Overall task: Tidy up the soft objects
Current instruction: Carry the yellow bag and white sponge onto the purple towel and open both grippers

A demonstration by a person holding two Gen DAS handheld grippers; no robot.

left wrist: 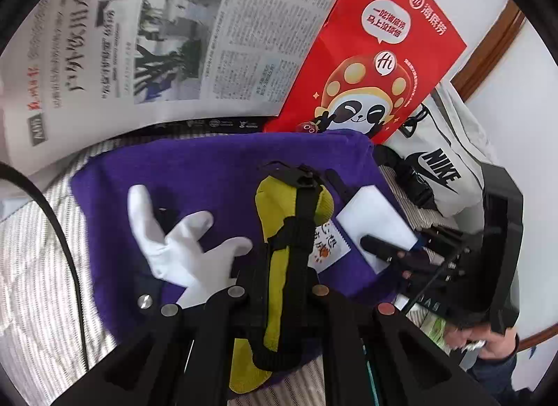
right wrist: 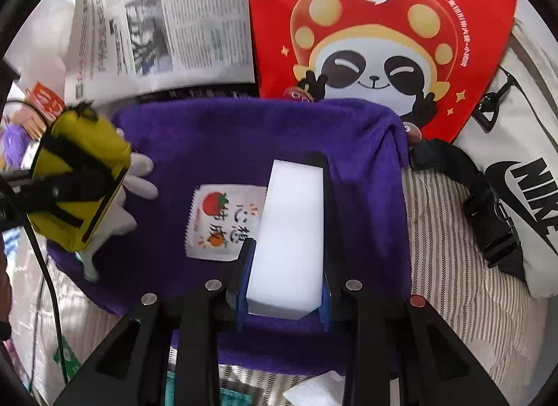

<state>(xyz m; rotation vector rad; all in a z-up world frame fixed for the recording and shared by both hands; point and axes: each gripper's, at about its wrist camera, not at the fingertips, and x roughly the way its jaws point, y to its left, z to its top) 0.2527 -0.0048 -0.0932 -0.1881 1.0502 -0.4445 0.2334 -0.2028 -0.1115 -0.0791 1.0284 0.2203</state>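
A purple towel [left wrist: 195, 168] [right wrist: 244, 141] lies spread on striped bedding. In the left wrist view my left gripper [left wrist: 296, 175] is shut on a yellow pouch [left wrist: 272, 203] with black straps, held above the towel. The right wrist view shows that pouch [right wrist: 90, 141] at the towel's left edge. A white glove [left wrist: 174, 238] [right wrist: 139, 175] lies on the towel under it. My right gripper [right wrist: 289, 203] is shut on a white foam block [right wrist: 289, 231] [left wrist: 373, 210] over the towel's middle. A small packet with a tomato print [right wrist: 216, 221] rests on the towel beside the block.
A red paper bag with a panda [right wrist: 366, 39] and a newspaper [right wrist: 157, 22] stand behind the towel. A white Nike bag [right wrist: 523, 196] with a black strap lies to the right on the striped bedding [right wrist: 446, 231]. Another white foam piece [right wrist: 314, 388] lies near the bottom.
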